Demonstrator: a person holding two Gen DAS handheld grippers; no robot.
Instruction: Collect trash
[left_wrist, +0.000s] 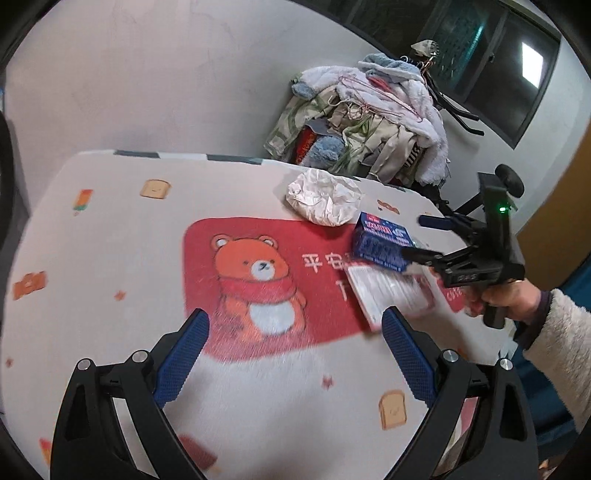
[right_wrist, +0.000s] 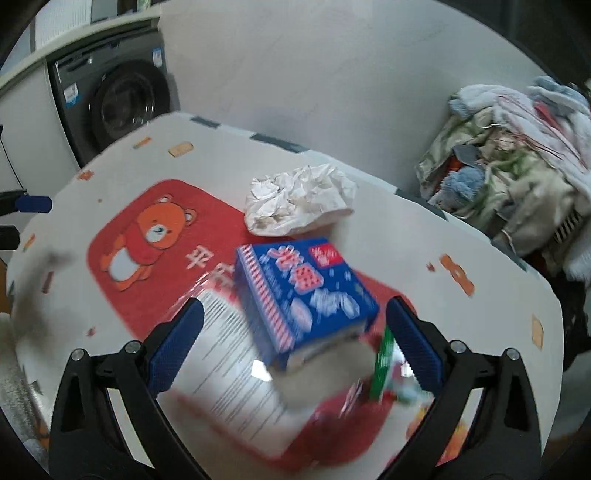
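Right gripper (right_wrist: 293, 347) gapes wide over the blue box (right_wrist: 303, 295), gripping nothing; left gripper (left_wrist: 295, 354) is spread and empty too. Box sits mid-mat on the white packet (right_wrist: 229, 373), crumpled paper (right_wrist: 299, 201) just beyond. Looks light, stiff cardboard: pinch its short sides.

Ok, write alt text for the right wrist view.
An open right gripper hovers over a blue box on a bear-print table cover, with crumpled white paper behind it and a white printed packet beside it. A washing machine and clothes pile sit beyond.
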